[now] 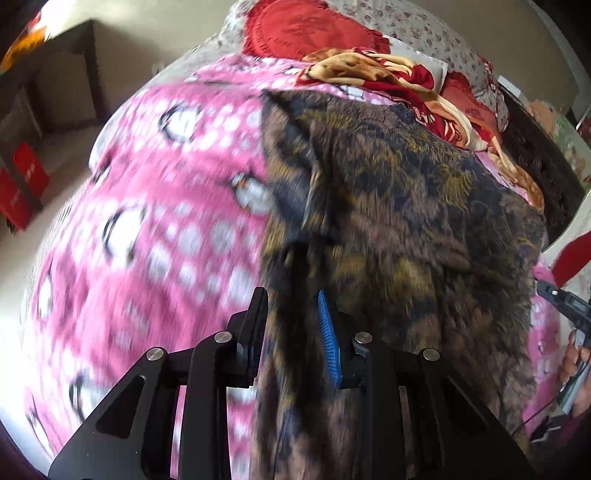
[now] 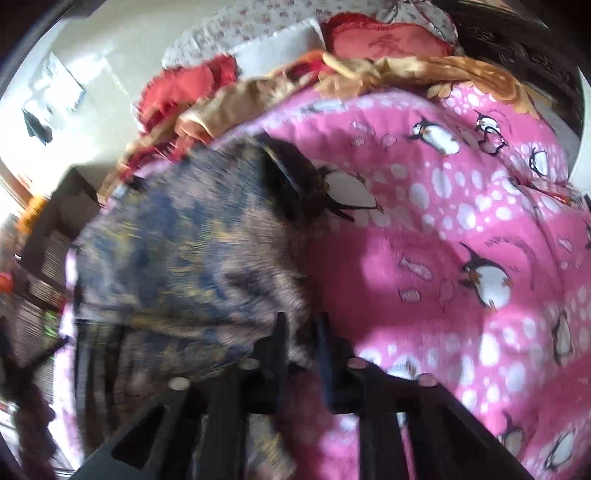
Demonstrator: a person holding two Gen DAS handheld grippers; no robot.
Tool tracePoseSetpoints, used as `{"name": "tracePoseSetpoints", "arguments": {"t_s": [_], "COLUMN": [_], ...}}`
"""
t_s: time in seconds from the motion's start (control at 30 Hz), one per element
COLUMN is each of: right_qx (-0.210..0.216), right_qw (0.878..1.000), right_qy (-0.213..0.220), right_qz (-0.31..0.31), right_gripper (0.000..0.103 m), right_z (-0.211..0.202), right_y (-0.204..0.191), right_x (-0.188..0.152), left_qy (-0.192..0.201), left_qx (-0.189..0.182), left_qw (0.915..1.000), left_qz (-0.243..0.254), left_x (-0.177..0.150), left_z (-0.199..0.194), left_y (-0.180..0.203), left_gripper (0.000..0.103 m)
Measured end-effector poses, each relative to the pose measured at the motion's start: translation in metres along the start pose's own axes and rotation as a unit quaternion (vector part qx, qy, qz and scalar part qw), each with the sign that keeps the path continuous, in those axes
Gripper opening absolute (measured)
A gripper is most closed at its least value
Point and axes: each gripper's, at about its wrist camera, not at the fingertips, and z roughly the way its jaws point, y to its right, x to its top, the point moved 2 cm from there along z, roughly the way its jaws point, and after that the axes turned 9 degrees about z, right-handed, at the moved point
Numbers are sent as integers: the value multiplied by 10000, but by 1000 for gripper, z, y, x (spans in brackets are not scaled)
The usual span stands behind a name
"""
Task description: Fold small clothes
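A fuzzy brown garment with a dark blue and gold pattern (image 1: 406,206) lies on a pink penguin blanket (image 1: 166,221) on a bed. My left gripper (image 1: 291,317) is shut on the garment's near left edge; cloth fills the gap between its fingers. My right gripper (image 2: 301,332) is shut on the garment (image 2: 184,240) at its near right edge. The right gripper also shows at the right edge of the left wrist view (image 1: 565,302), held in a hand. Both views are blurred by motion.
Red cushions (image 1: 306,29) and a crumpled red and gold blanket (image 1: 388,77) lie at the head of the bed. A dark carved headboard (image 2: 517,48) stands beyond. Dark furniture (image 1: 62,81) and red boxes (image 1: 26,177) stand on the floor to the left.
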Motion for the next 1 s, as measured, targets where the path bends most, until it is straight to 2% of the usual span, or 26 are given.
{"name": "tracePoseSetpoints", "arguments": {"t_s": [0.03,0.07,0.2,0.33,0.47,0.63,0.73,0.8,0.83,0.87,0.93,1.0], "right_qx": [141,202,365,257,324,126,266,213,127,-26,11,-18], "right_qw": [9999,9996,9961,9921,9857,9809,9830,9846,9851,9857,9910,9930], "right_qy": [-29,-96,-528,-1003,-1420,-1620,-1541,-1430,-1322,-1154,-800,-649], "right_qz": [-70,-157,-602,-710,-843,-1066,-958,-984,-1095,-1231,-1073,-983], "right_gripper": [49,52,52,52,52,52,52,43,16,5,5,5], "right_z": [-14,-25,-58,-71,-89,-105,-107,-103,-103,-105,-122,-137], "right_y": [-3,-5,-6,9,25,38,41,40,36,33,37,44], "right_x": [-4,-11,-57,-107,-157,-206,-223,-231,-234,-236,-236,-235], "left_qy": [-40,-84,-271,-416,-531,-695,-773,-851,-885,-884,-862,-884], "left_qx": [-31,-69,-99,-109,-125,-9,-125,-155,-170,-196,-244,-268], "left_qw": [10000,9999,9996,9990,9982,9966,9963,9959,9957,9958,9959,9955], "left_qz": [-42,-62,82,134,236,444,366,258,212,167,147,205], "left_x": [-9,-19,-56,-91,-119,-148,-163,-171,-174,-177,-181,-185], "left_z": [-5,-11,-28,-43,-54,-63,-67,-67,-68,-70,-75,-78], "left_y": [-2,-3,-3,-2,-1,3,1,-3,-5,-6,-5,-3], "left_gripper": [26,26,26,26,26,26,26,26,26,26,26,26]}}
